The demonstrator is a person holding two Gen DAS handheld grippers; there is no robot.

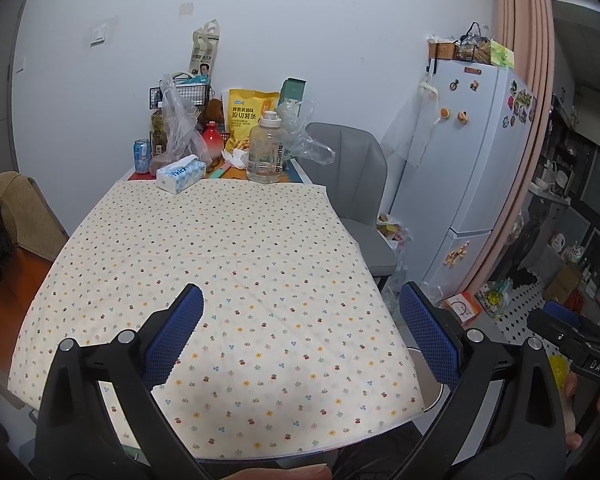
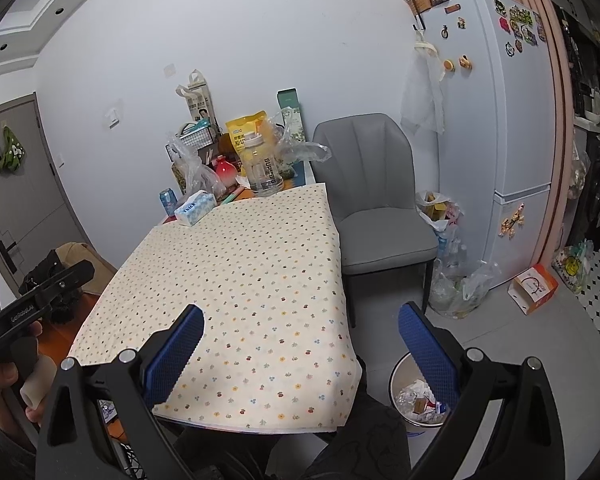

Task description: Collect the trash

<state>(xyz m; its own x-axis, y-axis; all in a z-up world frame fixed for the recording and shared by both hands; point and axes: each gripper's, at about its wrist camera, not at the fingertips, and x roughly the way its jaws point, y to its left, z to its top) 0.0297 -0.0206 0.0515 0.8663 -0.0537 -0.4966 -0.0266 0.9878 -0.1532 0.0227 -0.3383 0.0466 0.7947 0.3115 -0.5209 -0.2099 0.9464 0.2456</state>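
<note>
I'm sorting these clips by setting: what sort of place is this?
Most likely a home dining corner beside a kitchen. A cloth-covered table holds snacks and a water bottle, a grey chair stands beside it, and a magnet-covered fridge stands to the right. Both grippers are open.

The tablecloth (image 1: 220,260) was cream with small coloured flowers. At its far edge stood a blue-white tissue box (image 1: 181,173), a yellow snack bag (image 1: 249,116), a red vase (image 1: 213,140). The chair (image 2: 374,208) was grey.

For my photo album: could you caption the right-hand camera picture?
Open right gripper over a flower-print tablecloth, trash bin on the floor by the table, grey chair beyond.
</note>
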